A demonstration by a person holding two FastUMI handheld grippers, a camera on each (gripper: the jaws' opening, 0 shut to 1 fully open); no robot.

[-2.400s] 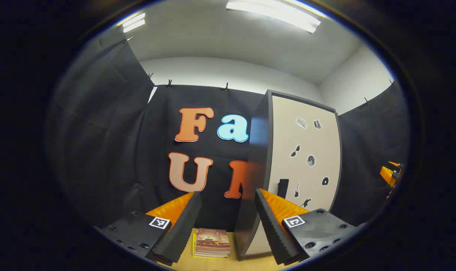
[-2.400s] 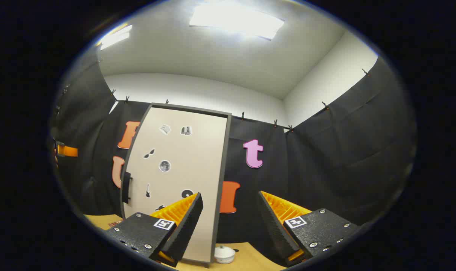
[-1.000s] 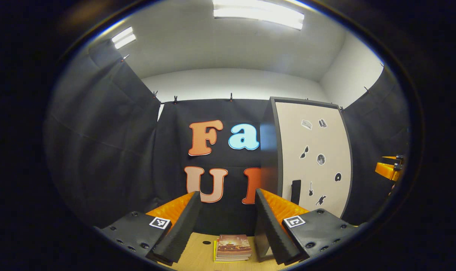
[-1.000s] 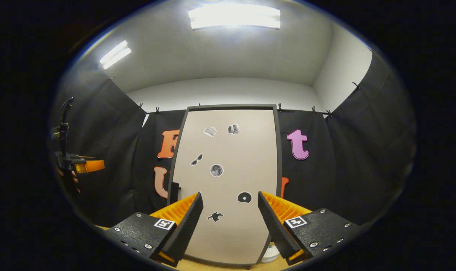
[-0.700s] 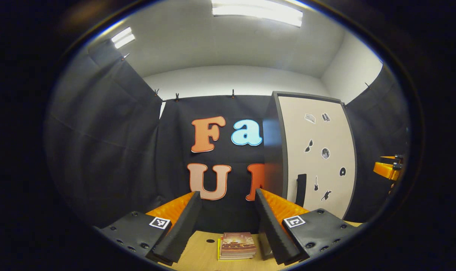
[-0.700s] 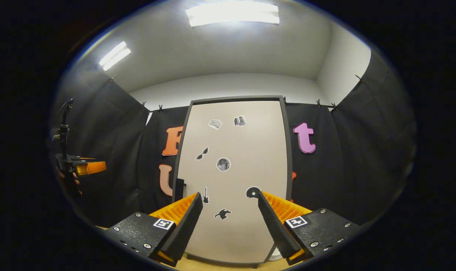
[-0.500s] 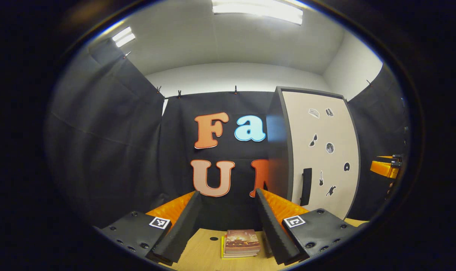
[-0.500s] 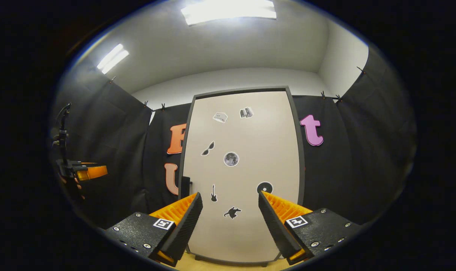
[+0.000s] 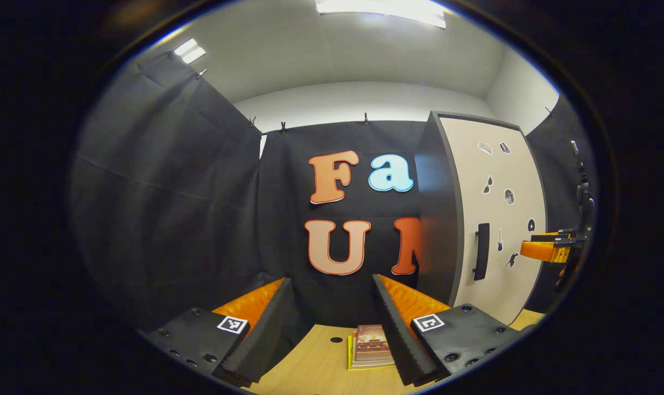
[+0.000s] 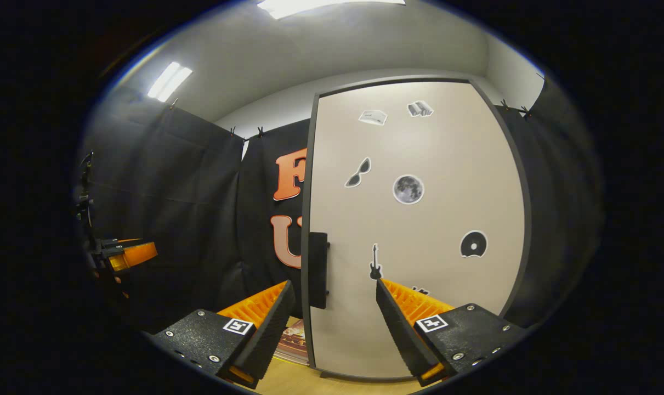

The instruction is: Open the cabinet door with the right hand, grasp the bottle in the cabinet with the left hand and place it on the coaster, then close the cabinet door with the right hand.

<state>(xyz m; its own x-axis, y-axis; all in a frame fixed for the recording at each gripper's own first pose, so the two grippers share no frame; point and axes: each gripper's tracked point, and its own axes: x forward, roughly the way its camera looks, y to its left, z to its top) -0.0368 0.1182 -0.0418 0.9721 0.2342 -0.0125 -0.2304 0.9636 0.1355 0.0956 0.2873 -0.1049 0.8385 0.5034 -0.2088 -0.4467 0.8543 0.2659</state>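
Note:
A tall cabinet with a beige door [image 10: 419,230] carrying small stickers stands shut on the wooden table; its dark handle [image 10: 317,270] runs down the door's left edge. My right gripper [image 10: 332,323] is open close in front of the door, with the handle just above the gap between its fingers. In the left gripper view the cabinet [image 9: 491,219] is at the right with its handle [image 9: 481,251] showing, and the right gripper [image 9: 545,248] hovers beside the door. My left gripper [image 9: 329,323] is open and empty, facing the black cloth wall.
A small stack of books [image 9: 371,346] lies on the wooden table [image 9: 310,367] left of the cabinet, partly behind my left gripper's right finger. A small dark spot [image 9: 336,339] marks the tabletop near it. The books [image 10: 293,337] also show by the door's lower left corner.
My right gripper has moved in toward the cabinet door, which looms larger, and its handle now sits between the fingers' line. The left gripper view has swung left, so the cabinet sits further right.

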